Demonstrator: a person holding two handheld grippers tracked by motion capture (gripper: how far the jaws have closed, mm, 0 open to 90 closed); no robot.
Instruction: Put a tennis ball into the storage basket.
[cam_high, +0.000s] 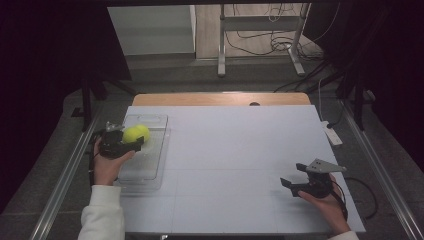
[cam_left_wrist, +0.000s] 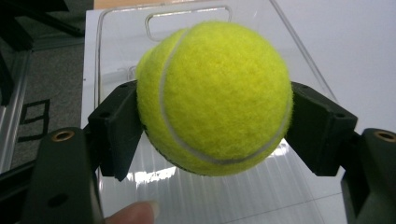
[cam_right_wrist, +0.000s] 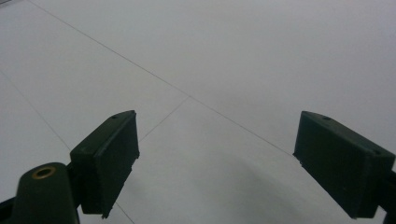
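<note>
The left gripper (cam_left_wrist: 212, 135) has its jaws pressed against the two sides of a yellow-green tennis ball (cam_left_wrist: 215, 95), which sits squarely between the black pads and bulges out above and below them. In the high view the same left gripper (cam_high: 134, 142) holds the tennis ball (cam_high: 136, 132) over the clear plastic tray (cam_high: 150, 165) at the left side of the desk (cam_high: 235, 150); from the left gripper view the ball seems to hang clear of the tray floor, though the angle makes that hard to be sure of. A fingertip of the left hand (cam_high: 106, 167) shows at the bottom edge of the left gripper view.

The right gripper (cam_right_wrist: 215, 163) has its jaws standing wide apart with nothing between them but the bare white surface of the desk. In the high view it rests in the right hand (cam_high: 327, 202) at the near right of the desk, well apart from the tray and ball.
</note>
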